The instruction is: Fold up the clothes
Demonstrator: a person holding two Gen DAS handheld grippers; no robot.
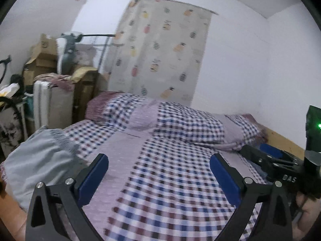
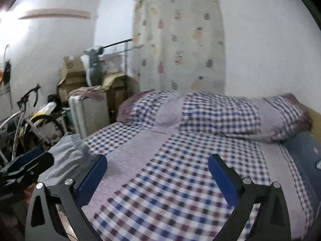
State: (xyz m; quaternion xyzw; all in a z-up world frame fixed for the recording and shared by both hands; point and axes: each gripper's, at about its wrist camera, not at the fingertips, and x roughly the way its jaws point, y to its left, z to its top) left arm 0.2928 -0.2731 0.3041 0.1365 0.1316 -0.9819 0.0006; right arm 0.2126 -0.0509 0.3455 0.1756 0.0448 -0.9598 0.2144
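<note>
Two tools, both empty, above the bed before any fold begins.

Left tool (image 1: 159, 165) and right tool (image 2: 157, 166) each hold their blue pads wide apart, clamped on nothing, over the checked bedspread (image 1: 170, 180). A pale grey garment (image 1: 38, 160) lies bunched at the bed's left edge, just beside the left tool; a dark blue piece of cloth (image 2: 301, 150) lies at the right edge near the pillows (image 2: 220, 114). Judged step: reaching for a garment. Next, one must be gripped and spread flat.
</note>
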